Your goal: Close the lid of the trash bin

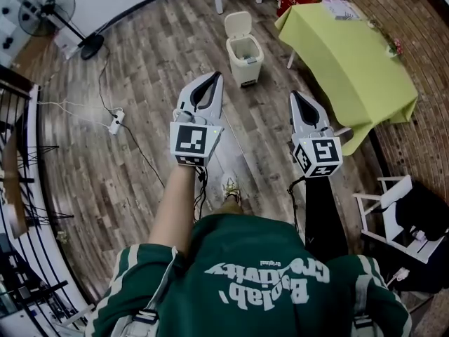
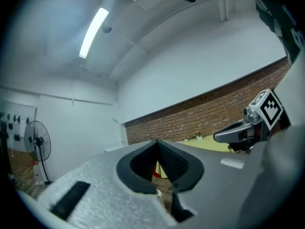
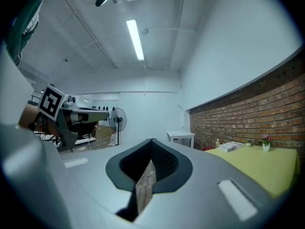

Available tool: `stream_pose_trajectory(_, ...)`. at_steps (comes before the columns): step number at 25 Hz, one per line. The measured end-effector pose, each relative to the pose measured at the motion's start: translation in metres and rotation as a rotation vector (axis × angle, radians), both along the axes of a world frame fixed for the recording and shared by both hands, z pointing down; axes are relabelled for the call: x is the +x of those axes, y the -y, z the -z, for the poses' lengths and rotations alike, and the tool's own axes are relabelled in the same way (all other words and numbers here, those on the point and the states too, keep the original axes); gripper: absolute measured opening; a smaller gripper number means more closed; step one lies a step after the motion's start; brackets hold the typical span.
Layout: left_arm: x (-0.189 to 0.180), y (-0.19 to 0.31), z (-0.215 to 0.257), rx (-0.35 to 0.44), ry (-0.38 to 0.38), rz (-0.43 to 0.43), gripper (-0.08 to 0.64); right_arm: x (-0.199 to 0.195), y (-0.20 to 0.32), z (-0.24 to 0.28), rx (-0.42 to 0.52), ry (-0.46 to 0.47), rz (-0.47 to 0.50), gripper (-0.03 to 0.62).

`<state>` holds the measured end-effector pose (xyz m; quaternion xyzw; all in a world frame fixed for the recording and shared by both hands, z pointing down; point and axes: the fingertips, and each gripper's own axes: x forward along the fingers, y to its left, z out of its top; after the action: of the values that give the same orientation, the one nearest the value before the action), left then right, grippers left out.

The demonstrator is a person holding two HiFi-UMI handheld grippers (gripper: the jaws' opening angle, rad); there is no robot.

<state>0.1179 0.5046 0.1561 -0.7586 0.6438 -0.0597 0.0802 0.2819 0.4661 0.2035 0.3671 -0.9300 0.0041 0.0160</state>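
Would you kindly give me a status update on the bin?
Both shut, empty: left tongs, right tongs. Ahead, trash bin, lid up, not yet closed. Nothing between.

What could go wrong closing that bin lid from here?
1. The lid stands open on the far side of the trash bin. The bin stands free on the floor, so a push from the shut left gripper may slide or tip it.
2. The bin sits close to the green tablecloth, which the right gripper could snag.
3. The power strip and its cable lie on the floor to the left and could trip the person.
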Motion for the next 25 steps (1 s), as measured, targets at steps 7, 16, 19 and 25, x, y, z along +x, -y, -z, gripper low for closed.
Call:
stream_pose_trajectory(7, -0.044, 0.052, 0.001, 0.006, -0.029, -0.031, 0.008, -0.039, 0.05, -0.005, -0.024, -0.001, -0.039, 0.012)
stream_pose_trajectory(16, -0.098, 0.1, 0.007, 0.059, -0.034, -0.022, 0.0, -0.092, 0.096, -0.01, -0.024, -0.046, -0.07, 0.007)
stream_pose_trajectory(19, -0.11, 0.112, 0.009, 0.076, -0.017, -0.016, -0.003, -0.099, 0.109, -0.01, -0.027, -0.06, -0.103, -0.002)
stream_pose_trajectory(25, -0.126, 0.123, 0.009, 0.073, -0.042, -0.025, -0.003, -0.103, 0.124, -0.006, -0.021, -0.05, -0.155, -0.002)
